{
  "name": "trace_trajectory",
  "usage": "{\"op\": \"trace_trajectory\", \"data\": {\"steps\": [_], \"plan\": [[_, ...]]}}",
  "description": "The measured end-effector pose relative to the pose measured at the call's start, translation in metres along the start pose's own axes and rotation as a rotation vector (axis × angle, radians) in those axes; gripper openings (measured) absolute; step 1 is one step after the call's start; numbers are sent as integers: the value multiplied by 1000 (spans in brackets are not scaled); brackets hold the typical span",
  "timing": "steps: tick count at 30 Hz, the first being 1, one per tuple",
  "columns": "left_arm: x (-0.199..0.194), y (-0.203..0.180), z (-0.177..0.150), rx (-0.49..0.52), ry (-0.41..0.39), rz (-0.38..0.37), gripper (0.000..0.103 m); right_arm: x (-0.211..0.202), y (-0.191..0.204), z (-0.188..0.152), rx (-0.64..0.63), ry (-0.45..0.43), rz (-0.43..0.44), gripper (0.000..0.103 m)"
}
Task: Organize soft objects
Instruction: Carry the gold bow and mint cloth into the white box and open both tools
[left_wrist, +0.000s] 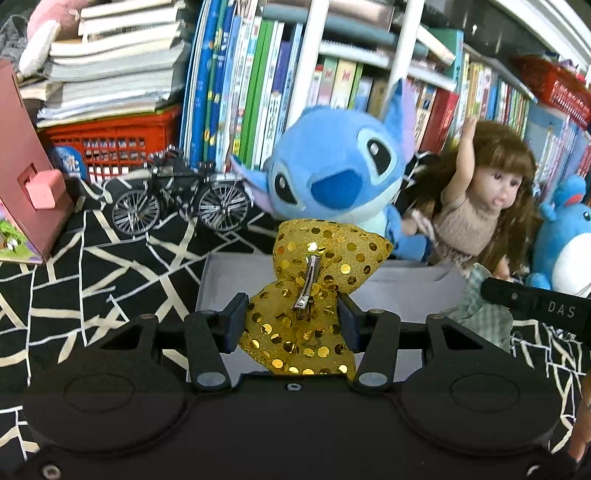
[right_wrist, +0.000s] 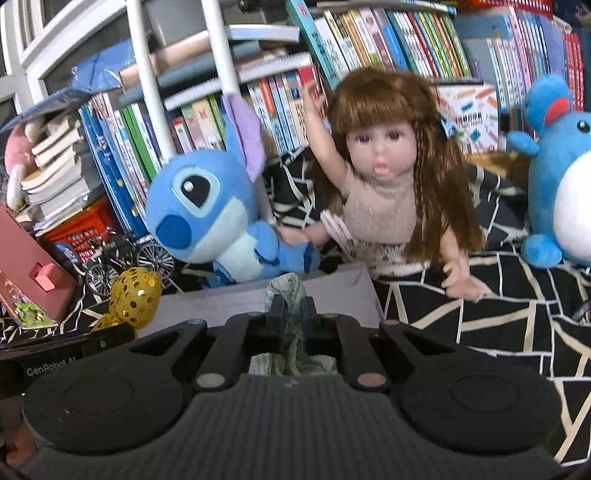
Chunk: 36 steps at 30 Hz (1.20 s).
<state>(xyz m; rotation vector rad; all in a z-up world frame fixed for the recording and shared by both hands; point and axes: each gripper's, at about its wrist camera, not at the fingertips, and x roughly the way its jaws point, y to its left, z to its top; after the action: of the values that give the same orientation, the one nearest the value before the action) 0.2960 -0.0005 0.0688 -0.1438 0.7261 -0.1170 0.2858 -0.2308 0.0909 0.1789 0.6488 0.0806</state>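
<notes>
My left gripper (left_wrist: 293, 312) is shut on a gold sequined bow (left_wrist: 314, 291) with a metal hair clip, held above a white open box (left_wrist: 406, 291). The bow also shows at the left of the right wrist view (right_wrist: 135, 295). My right gripper (right_wrist: 290, 314) is shut on a pale green checked cloth (right_wrist: 288, 291), held over the same box (right_wrist: 221, 301). The cloth shows in the left wrist view (left_wrist: 484, 306) at the right, under the right gripper's body.
Behind the box sit a blue Stitch plush (left_wrist: 332, 170), a brown-haired doll (left_wrist: 480, 192) and a blue-white plush (left_wrist: 569, 236). A model bicycle (left_wrist: 177, 199), red basket (left_wrist: 110, 140), pink box (left_wrist: 26, 166) and bookshelves stand behind on the black patterned cloth.
</notes>
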Motion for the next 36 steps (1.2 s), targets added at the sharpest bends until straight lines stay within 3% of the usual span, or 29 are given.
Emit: {"op": "trace_trajectory", "data": {"steps": [12, 16, 21, 23, 26, 36], "plan": [[9, -4, -11, 29, 6, 9, 50, 9, -7, -9, 6, 38, -12, 12], [7, -4, -11, 38, 2, 6, 55, 10, -10, -11, 13, 48, -21, 13], [2, -7, -12, 54, -5, -6, 60, 7, -12, -11, 25, 49, -14, 22], [-1, -7, -13, 57, -9, -10, 63, 5, -14, -11, 42, 48, -1, 35], [-6, -7, -14, 53, -16, -12, 66, 2, -13, -12, 46, 43, 8, 43], [-33, -7, -18, 68, -51, -37, 76, -23, -6, -15, -2, -1, 48, 53]]}}
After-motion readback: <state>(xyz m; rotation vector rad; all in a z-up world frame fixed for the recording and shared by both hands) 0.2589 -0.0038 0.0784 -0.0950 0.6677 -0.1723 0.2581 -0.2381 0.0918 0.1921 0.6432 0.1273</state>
